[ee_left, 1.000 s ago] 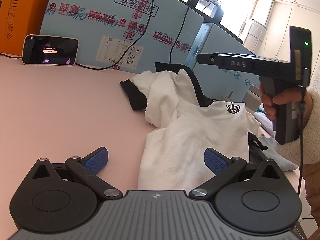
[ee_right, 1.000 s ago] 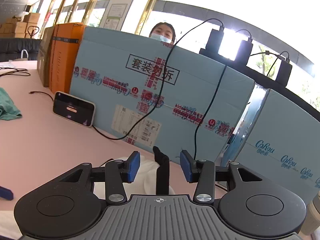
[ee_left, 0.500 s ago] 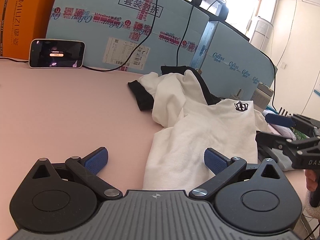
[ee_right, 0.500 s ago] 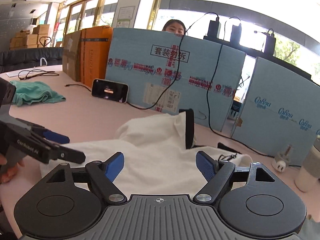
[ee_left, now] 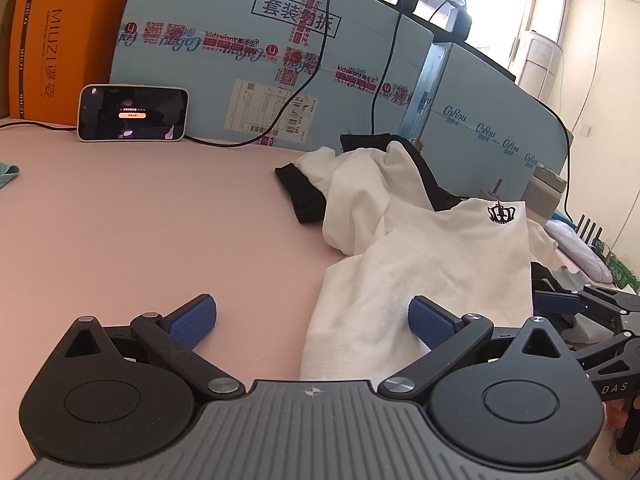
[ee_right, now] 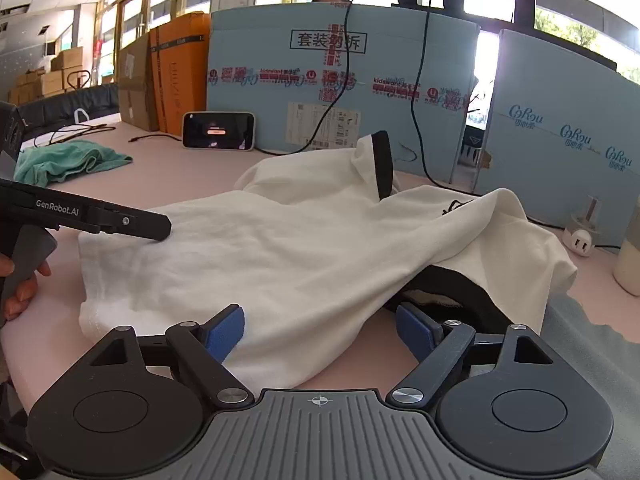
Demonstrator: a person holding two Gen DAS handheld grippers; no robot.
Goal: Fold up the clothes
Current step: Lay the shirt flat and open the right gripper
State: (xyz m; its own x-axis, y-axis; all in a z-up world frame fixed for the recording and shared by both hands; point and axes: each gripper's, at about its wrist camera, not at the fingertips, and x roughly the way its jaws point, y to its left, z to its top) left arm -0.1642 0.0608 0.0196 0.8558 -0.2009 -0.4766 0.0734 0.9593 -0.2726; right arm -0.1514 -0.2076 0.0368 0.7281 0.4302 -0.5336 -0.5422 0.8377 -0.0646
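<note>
The right gripper (ee_right: 318,332) is opening wide, its blue pads around the near edge of the white shirt (ee_right: 288,248) but not pinching. The left gripper (ee_left: 312,320) gapes open, empty. The shirt lies crumpled on the pink table (ee_left: 140,220). A grab might catch only one layer and bunch it more.

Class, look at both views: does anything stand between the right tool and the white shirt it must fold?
Nothing visible does. The right tool, its jaws opening, already has the white shirt hem between its fingers, not pressed.
</note>
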